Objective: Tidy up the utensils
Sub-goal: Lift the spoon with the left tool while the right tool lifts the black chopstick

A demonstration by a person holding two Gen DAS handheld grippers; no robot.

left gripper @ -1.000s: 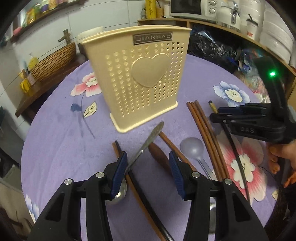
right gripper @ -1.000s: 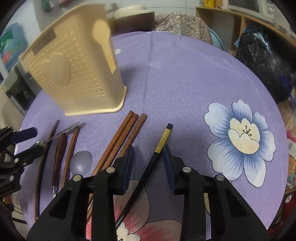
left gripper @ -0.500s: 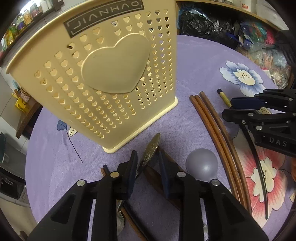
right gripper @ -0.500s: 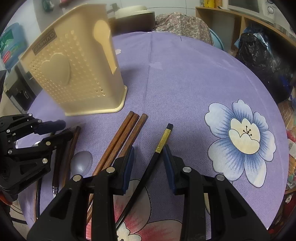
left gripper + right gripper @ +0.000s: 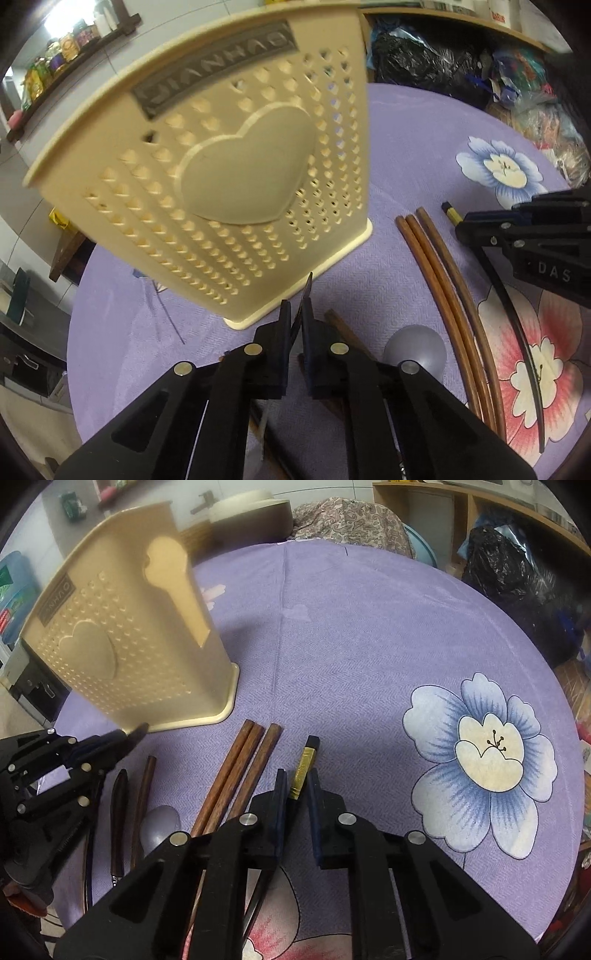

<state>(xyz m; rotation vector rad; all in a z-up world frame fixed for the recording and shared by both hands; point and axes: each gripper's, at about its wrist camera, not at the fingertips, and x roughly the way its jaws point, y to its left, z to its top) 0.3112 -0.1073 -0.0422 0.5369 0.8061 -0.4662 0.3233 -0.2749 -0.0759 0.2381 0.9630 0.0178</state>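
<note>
A cream perforated utensil holder point(image 5: 240, 166) with a heart stands on the purple floral tablecloth point(image 5: 406, 147). My left gripper point(image 5: 295, 321) is shut on a steel spoon, whose thin handle point(image 5: 307, 291) points at the holder's base. In the right wrist view, my right gripper point(image 5: 295, 797) is shut on a black chopstick point(image 5: 306, 764) with a gold band, low over the cloth. Three brown chopsticks point(image 5: 236, 771) lie just left of it. A grey spoon point(image 5: 413, 350) and dark wooden utensils point(image 5: 119, 805) lie between the two grippers.
The holder point(image 5: 122, 646) is close in front of the left gripper point(image 5: 92, 753). A black bag point(image 5: 517, 579) and wooden shelves stand beyond the far right table edge. A round cream container point(image 5: 251, 509) sits behind the table.
My left gripper has shut on the spoon handle and moved closer to the holder. My right gripper's fingers have narrowed onto the black chopstick.
</note>
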